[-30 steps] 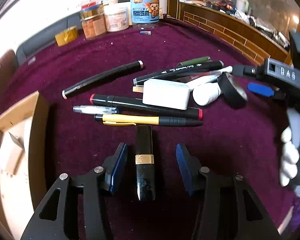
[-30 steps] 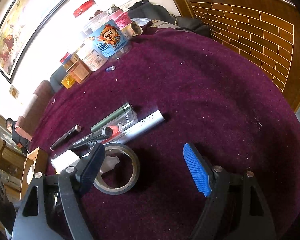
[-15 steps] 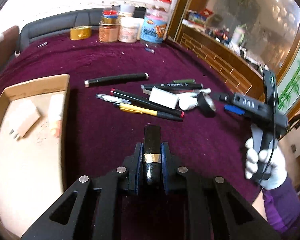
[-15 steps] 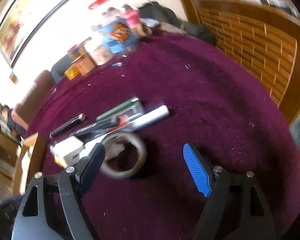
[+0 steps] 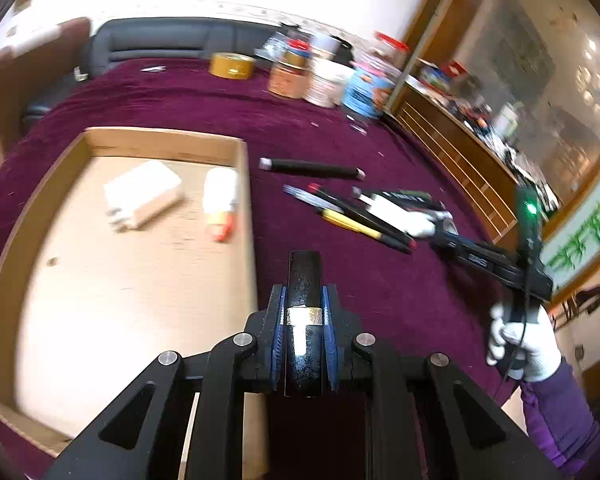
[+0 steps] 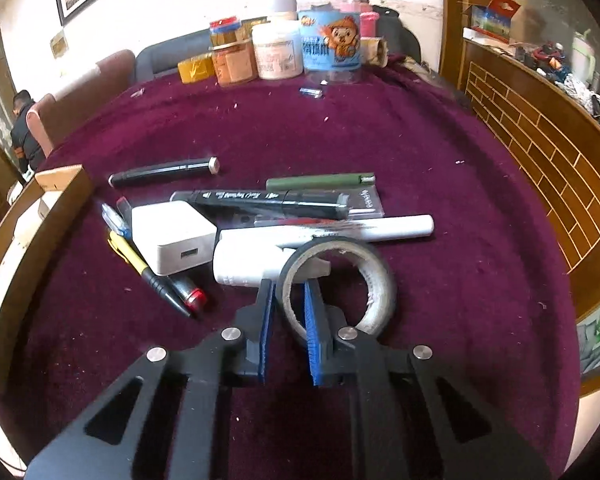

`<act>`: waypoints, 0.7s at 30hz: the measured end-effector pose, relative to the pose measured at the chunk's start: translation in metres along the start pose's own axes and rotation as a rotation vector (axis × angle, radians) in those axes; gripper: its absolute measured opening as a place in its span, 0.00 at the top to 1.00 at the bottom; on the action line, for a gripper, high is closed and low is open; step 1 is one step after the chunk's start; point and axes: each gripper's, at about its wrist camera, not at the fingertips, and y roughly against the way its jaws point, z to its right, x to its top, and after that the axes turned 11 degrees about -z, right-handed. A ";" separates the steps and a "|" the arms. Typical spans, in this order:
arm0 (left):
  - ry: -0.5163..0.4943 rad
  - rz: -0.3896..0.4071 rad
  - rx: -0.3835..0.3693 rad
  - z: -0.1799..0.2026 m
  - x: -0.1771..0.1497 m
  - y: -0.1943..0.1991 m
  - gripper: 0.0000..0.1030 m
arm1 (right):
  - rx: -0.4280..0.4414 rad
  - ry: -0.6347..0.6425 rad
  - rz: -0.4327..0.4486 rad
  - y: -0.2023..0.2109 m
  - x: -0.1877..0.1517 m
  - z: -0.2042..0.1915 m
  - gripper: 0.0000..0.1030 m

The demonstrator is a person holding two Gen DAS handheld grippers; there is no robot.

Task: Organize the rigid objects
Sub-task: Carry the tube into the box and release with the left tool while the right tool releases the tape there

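Left wrist view: the left gripper (image 5: 304,332) is nearly closed, its blue pads (image 5: 278,332) pressing both sides of a glossy black tube (image 5: 303,292) with a gold band. The tube points forward, held clear of the purple cloth (image 5: 220,120), just beside the right wall of a cardboard tray (image 5: 244,184). In the tray lie a white charger (image 5: 142,196) and a white bottle (image 5: 220,196) with an orange end, side by side and a little apart. Right of the tray, a black pen (image 5: 312,168) lies alone on the cloth; nearer sits a blurred pile of pens with a yellow pen (image 5: 350,222) on its near side. At the right edge a white-gloved hand (image 5: 524,344) with a purple sleeve holds the right gripper, which reaches into the pile; its tips are blurred here. Jars (image 5: 324,80) and a yellow tape (image 5: 232,65) stand at the far end.

Right wrist view: the right gripper (image 6: 286,320) is pinched on the near-left wall of a black tape roll (image 6: 340,280), one finger outside the ring, one inside. The roll stands tilted on edge, leaning against a white tube (image 6: 248,262). Left of that sits a white adapter (image 6: 172,238); behind lie a white marker (image 6: 380,228), a black marker (image 6: 268,198) and a green pen (image 6: 320,181). The tray corner (image 6: 60,180) shows at left.
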 end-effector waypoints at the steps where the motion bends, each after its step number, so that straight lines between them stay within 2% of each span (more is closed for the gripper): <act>1: 0.020 0.011 0.005 -0.008 -0.001 0.005 0.86 | 0.008 -0.005 0.004 0.004 -0.001 0.000 0.89; 5: 0.084 0.043 0.019 -0.038 -0.005 0.019 0.86 | 0.041 -0.009 0.018 0.021 -0.004 -0.003 0.90; 10: 0.141 0.062 0.047 -0.068 -0.006 0.027 0.86 | 0.067 0.046 0.060 0.044 -0.001 -0.031 0.90; 13: 0.165 0.052 0.065 -0.084 0.001 0.026 0.86 | 0.116 0.092 0.071 0.054 0.003 -0.058 0.90; 18: 0.155 0.025 0.144 -0.102 0.021 0.017 0.86 | 0.179 0.193 0.071 0.059 0.009 -0.112 0.90; 21: 0.167 -0.022 0.174 -0.117 0.036 0.000 0.86 | 0.211 0.255 0.063 0.056 0.012 -0.147 0.89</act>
